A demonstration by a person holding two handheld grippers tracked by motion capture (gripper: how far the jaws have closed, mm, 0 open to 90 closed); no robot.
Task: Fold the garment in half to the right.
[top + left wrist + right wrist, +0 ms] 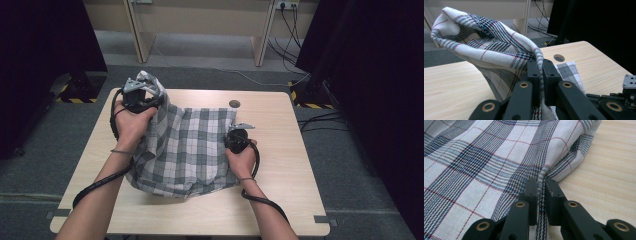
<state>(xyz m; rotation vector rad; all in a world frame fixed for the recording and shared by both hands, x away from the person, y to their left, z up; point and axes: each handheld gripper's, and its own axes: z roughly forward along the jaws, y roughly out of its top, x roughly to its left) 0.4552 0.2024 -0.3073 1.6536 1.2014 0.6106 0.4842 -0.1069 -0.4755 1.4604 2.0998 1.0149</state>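
Bench [295, 165] taken as landmark: light wood, cable hole [234, 104] near far edge. Checked cloth [185, 150] spread over bench middle, left corner lifted above bench's far-left part. Cloth judged light, soft, limp, not fragile; sagging expected between holds; best gripped at hems and corners. Left gripper [141, 84] fingers [534, 72] closed on raised cloth edge. Right gripper [236, 131] fingers [531, 192] pinched shut on right-hand hem, low over bench. Cloth underside and near hem hidden by folds.

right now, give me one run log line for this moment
left gripper: shut on plaid cloth, corner raised | right gripper: shut on cloth edge near table | cloth: partly lifted, rest draped on table
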